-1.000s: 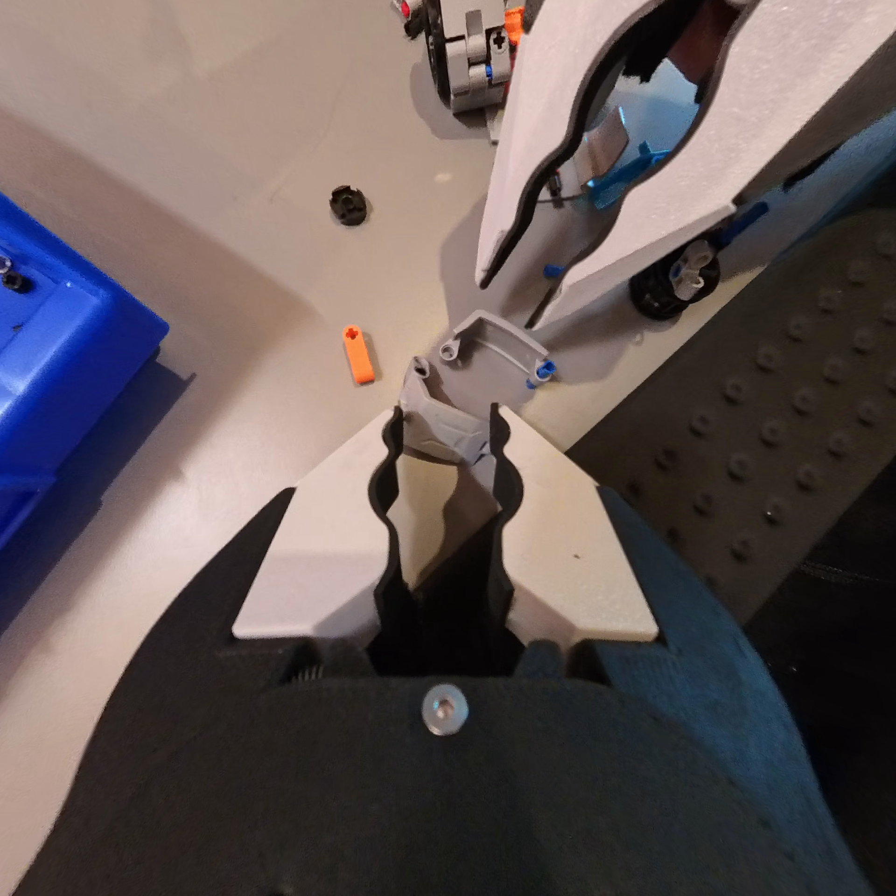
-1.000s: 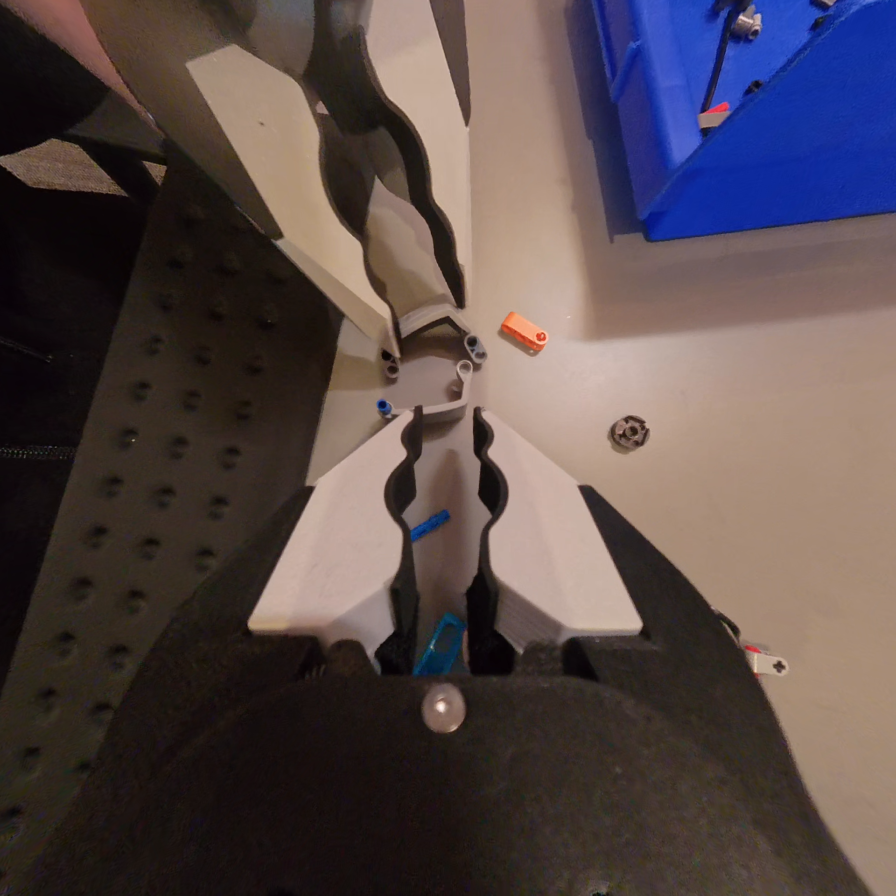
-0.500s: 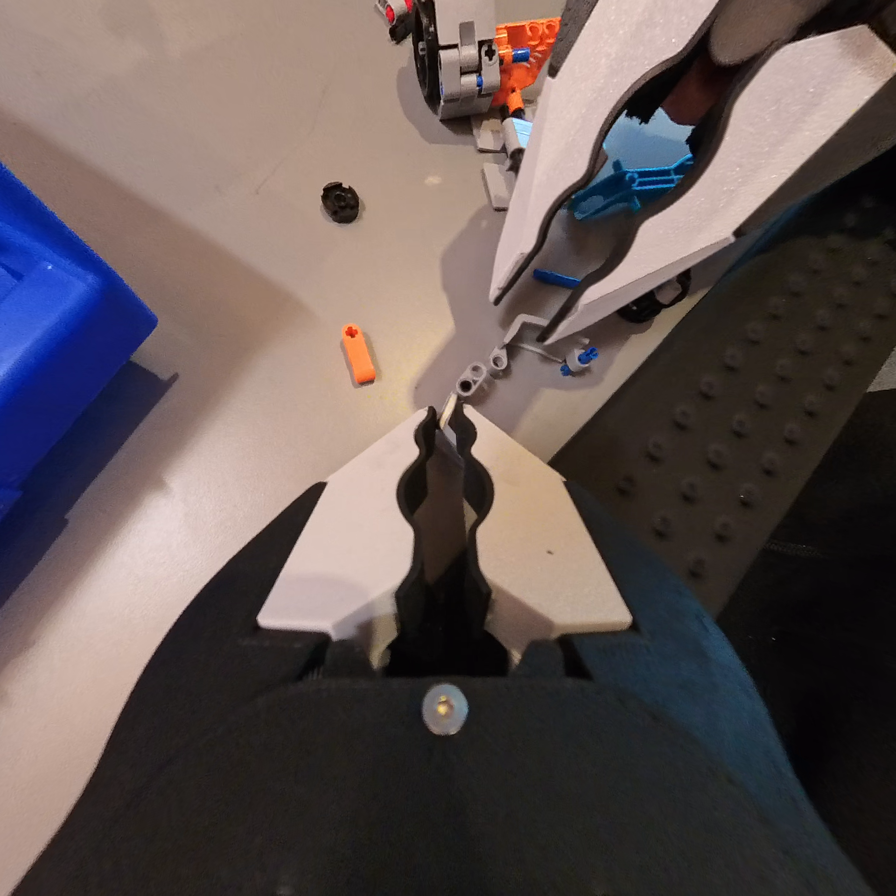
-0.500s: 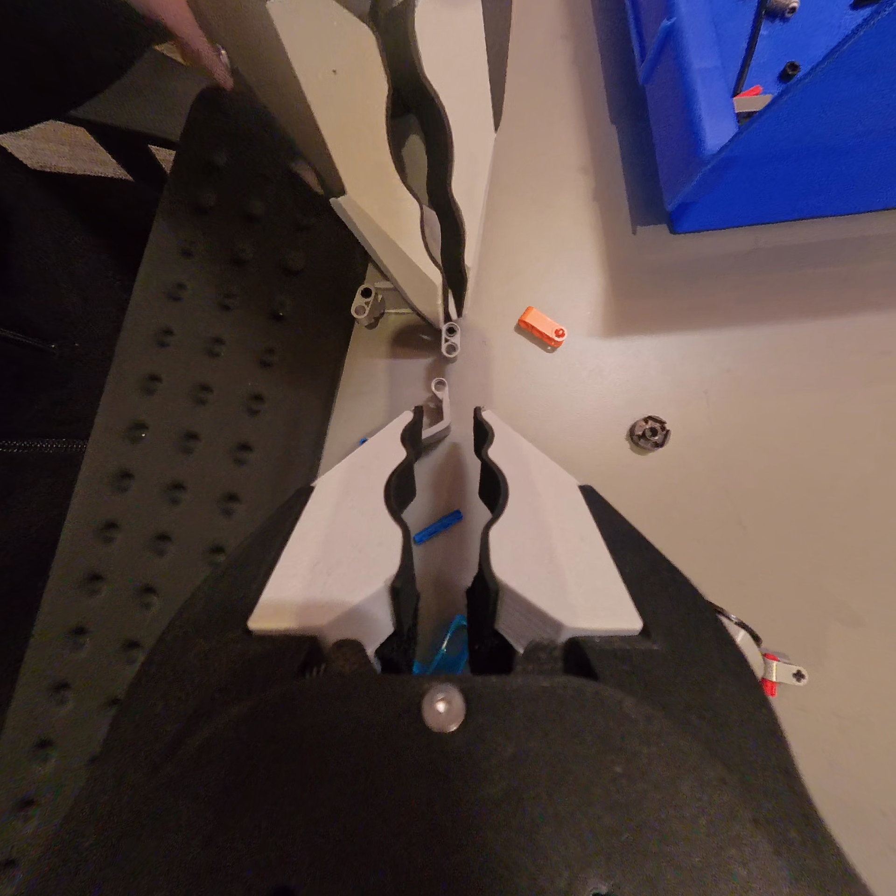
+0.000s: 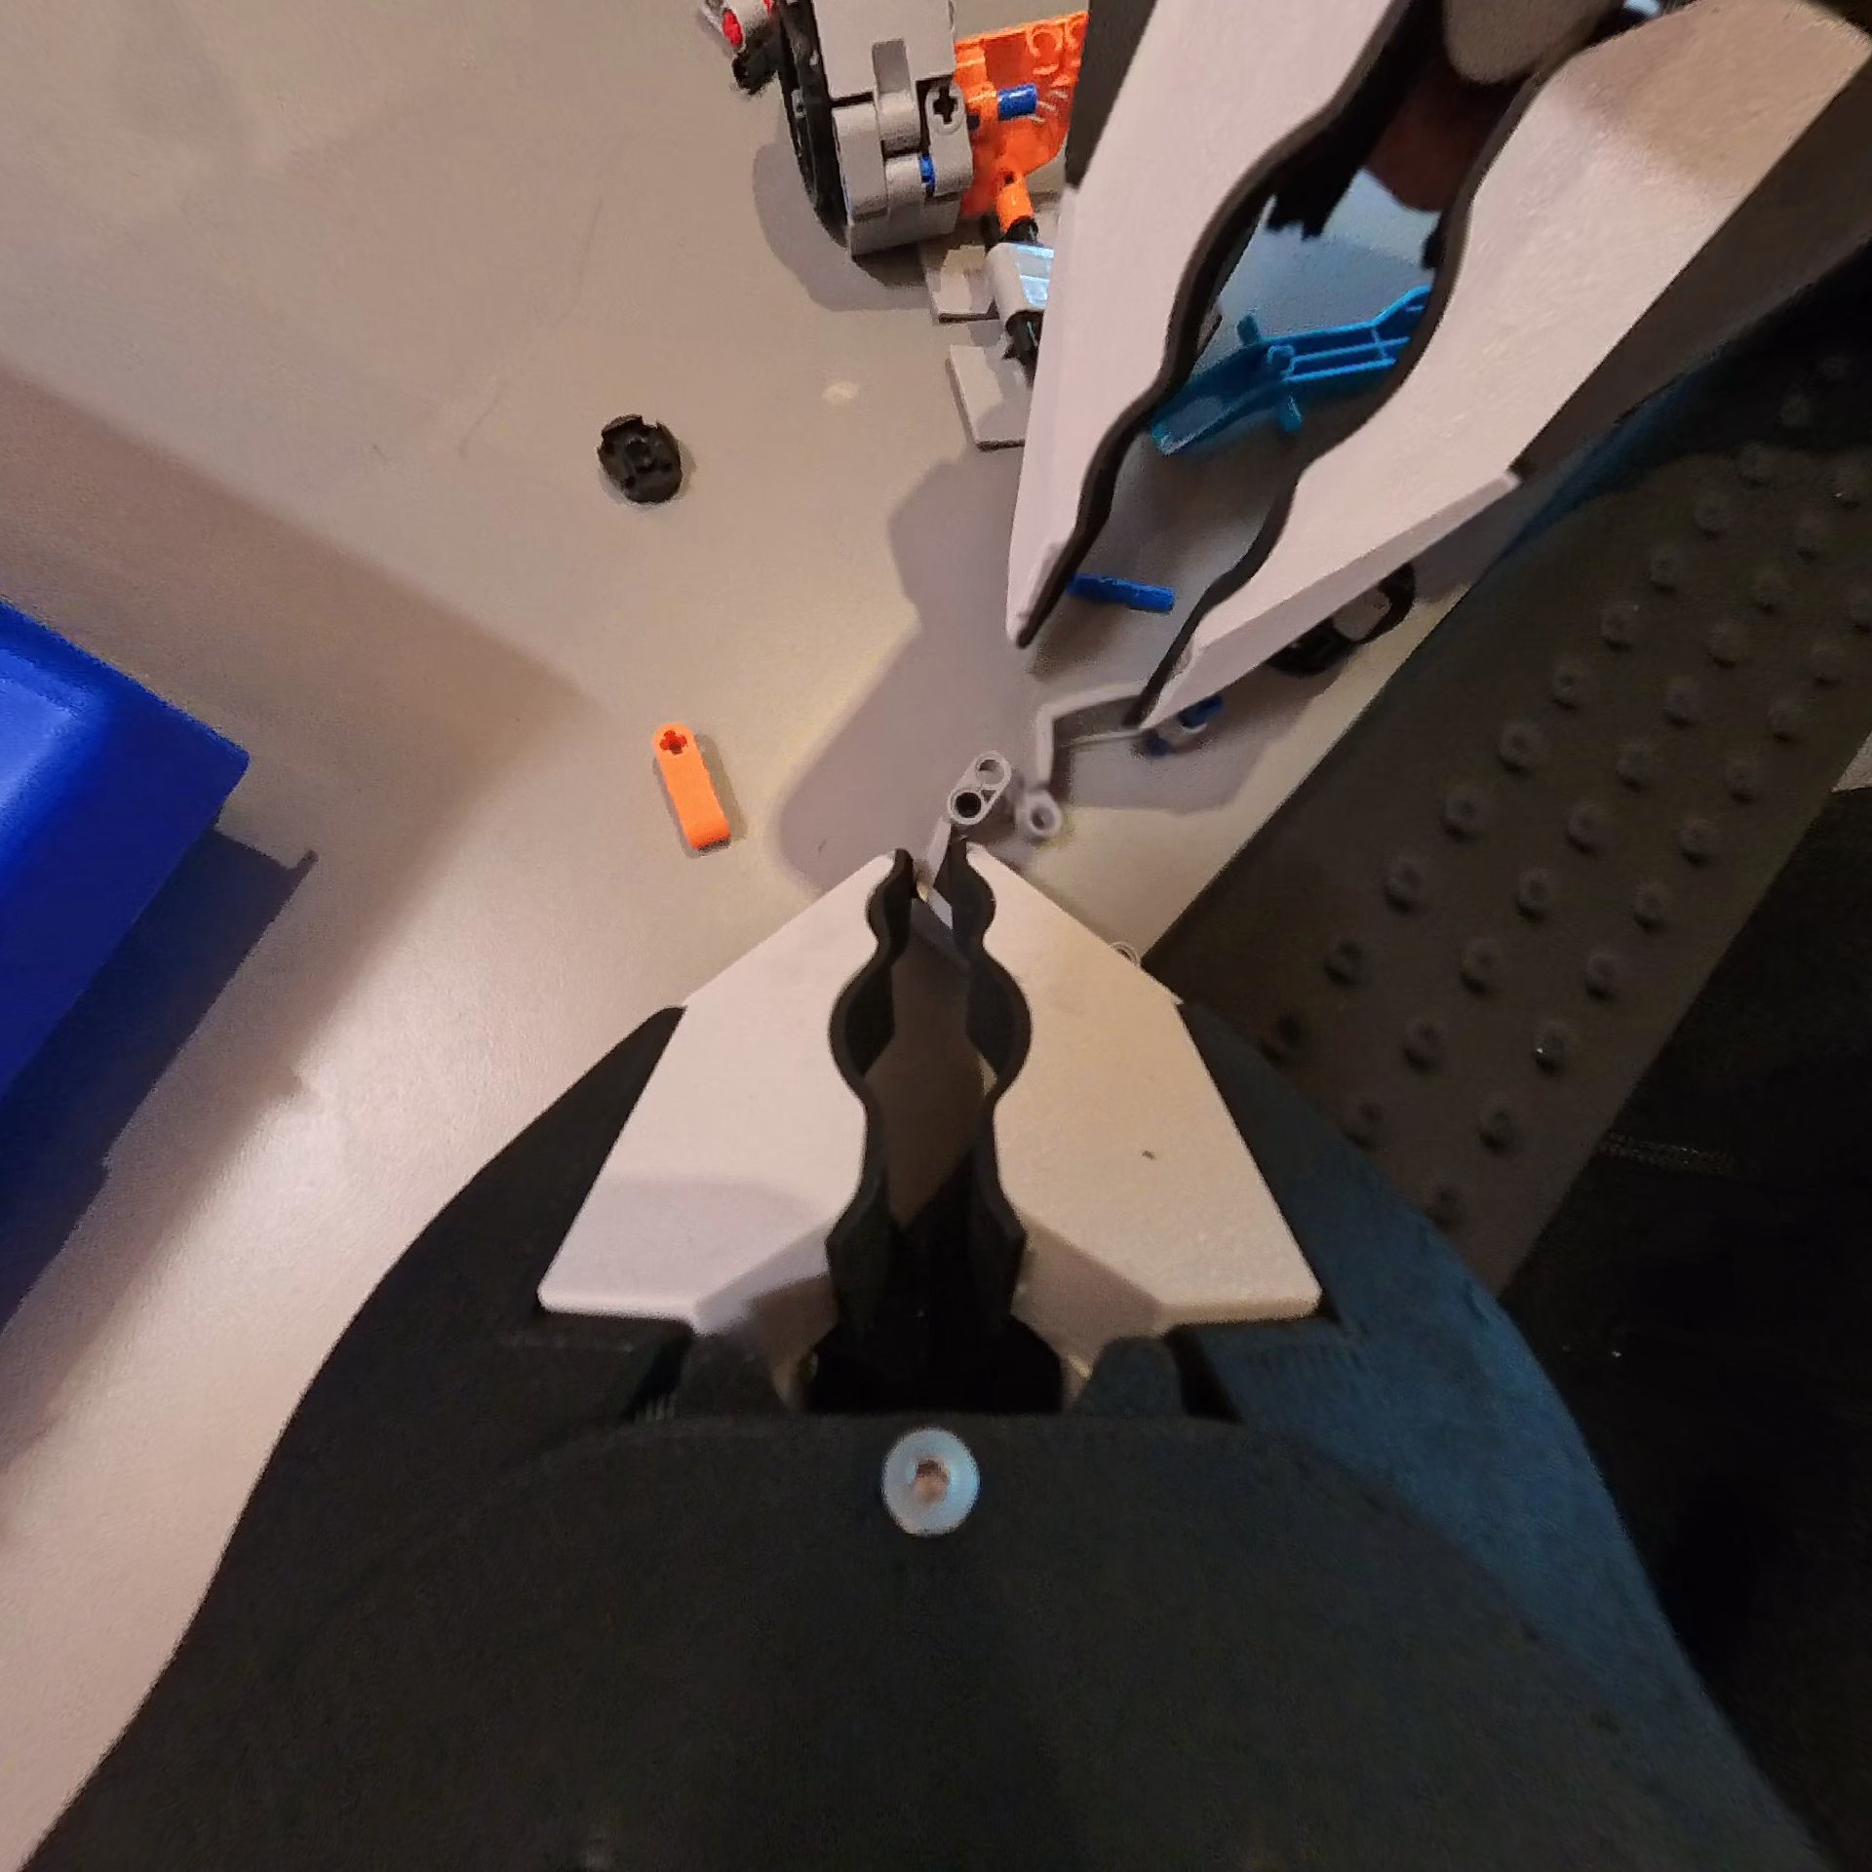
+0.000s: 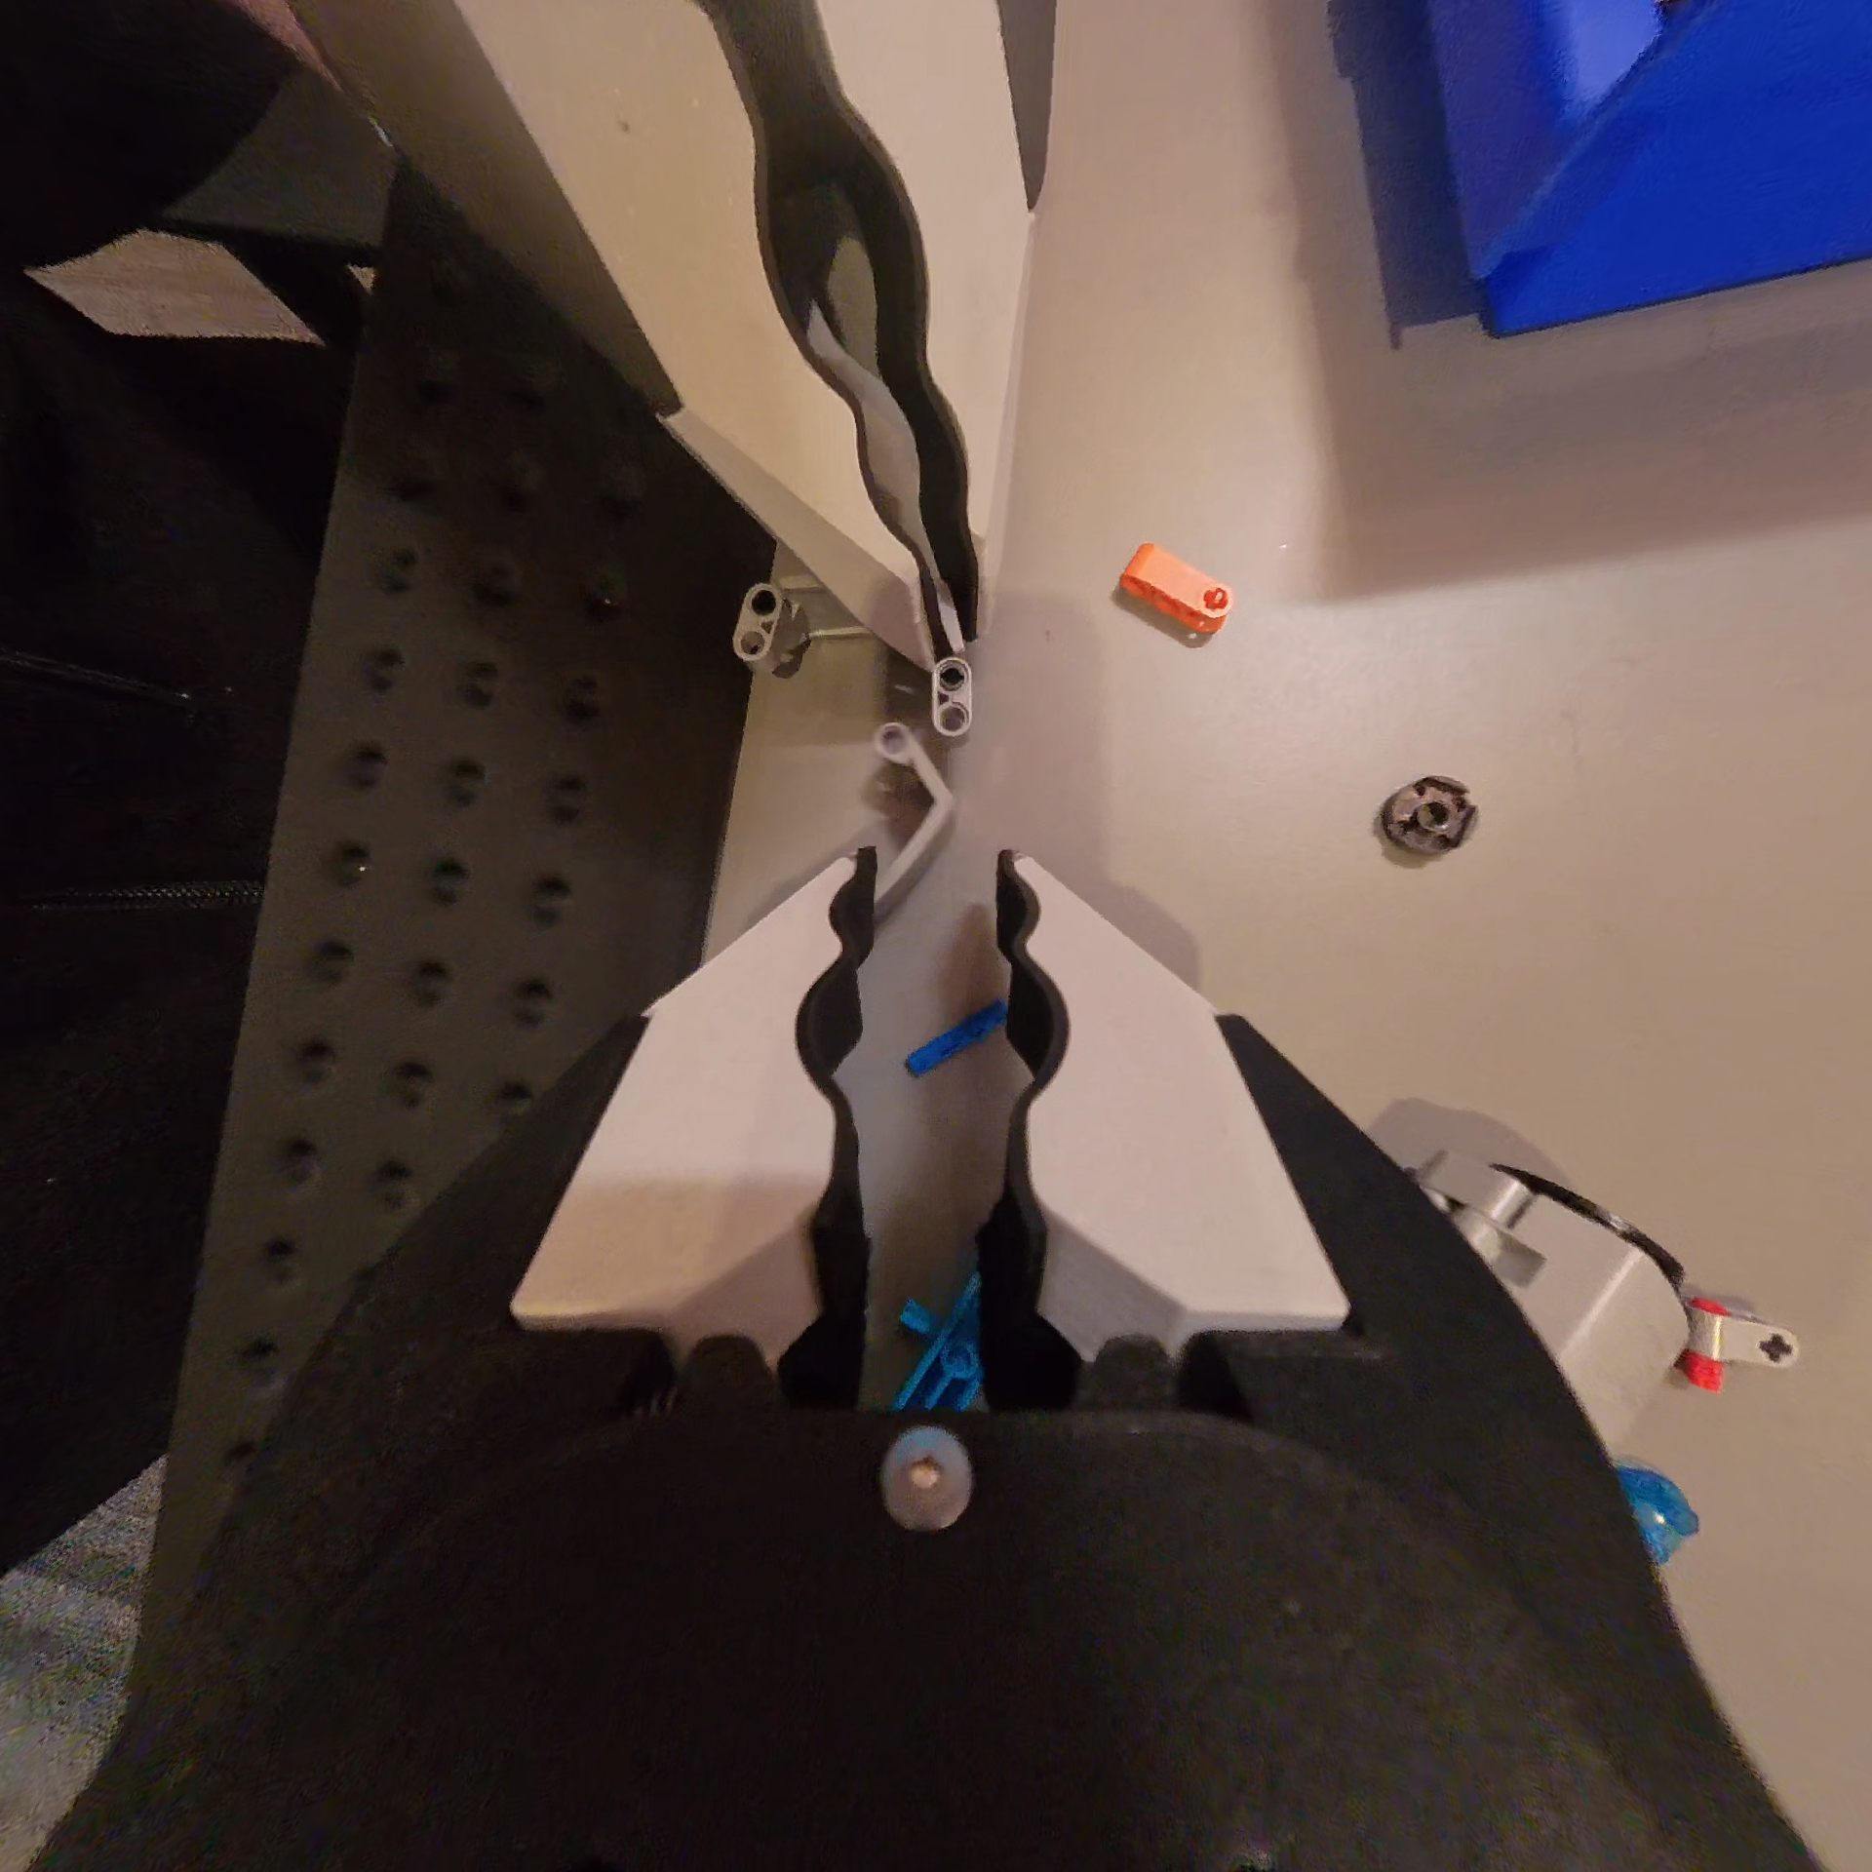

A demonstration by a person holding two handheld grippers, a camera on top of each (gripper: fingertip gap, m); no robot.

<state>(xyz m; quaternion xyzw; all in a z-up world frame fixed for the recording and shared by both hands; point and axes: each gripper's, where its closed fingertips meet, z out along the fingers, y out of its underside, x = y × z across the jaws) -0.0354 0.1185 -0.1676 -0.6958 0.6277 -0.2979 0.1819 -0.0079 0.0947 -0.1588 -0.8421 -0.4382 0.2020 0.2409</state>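
Observation:
My left gripper (image 5: pixel 934 871) is shut on a thin grey panel piece held edge-on; its two-hole end (image 5: pixel 978 795) sticks out past the tips. In the right wrist view the left gripper (image 6: pixel 952 633) comes in from the top with that end (image 6: pixel 950 694) showing. My right gripper (image 6: pixel 932 866) is open and holds nothing. A second curved grey panel (image 6: pixel 927 810) lies on the table at its left fingertip. In the left wrist view the right gripper (image 5: pixel 1089 669) hovers over this panel (image 5: pixel 1054 729). A small blue pin (image 6: pixel 952 1038) lies between the right fingers.
An orange beam (image 5: pixel 692 785) and a black round piece (image 5: pixel 638 458) lie on the beige table. A blue bin (image 6: pixel 1621 152) stands beyond them. A black studded mat (image 6: pixel 456 810) borders the table. A grey-and-orange wheel assembly (image 5: pixel 912 132) and a light-blue part (image 5: pixel 1276 375) lie behind the right gripper. The gap from one gripper's tips to the other's is roughly 4 cm. The right tips stand about 4 cm off the small blue pin (image 6: pixel 952 1038). It is also in sight in the left wrist view (image 5: pixel 1133 592).
My left gripper has shut on the grey panel and turned it edge-on, apart from the second panel. My right gripper has drawn back a little and stays open.

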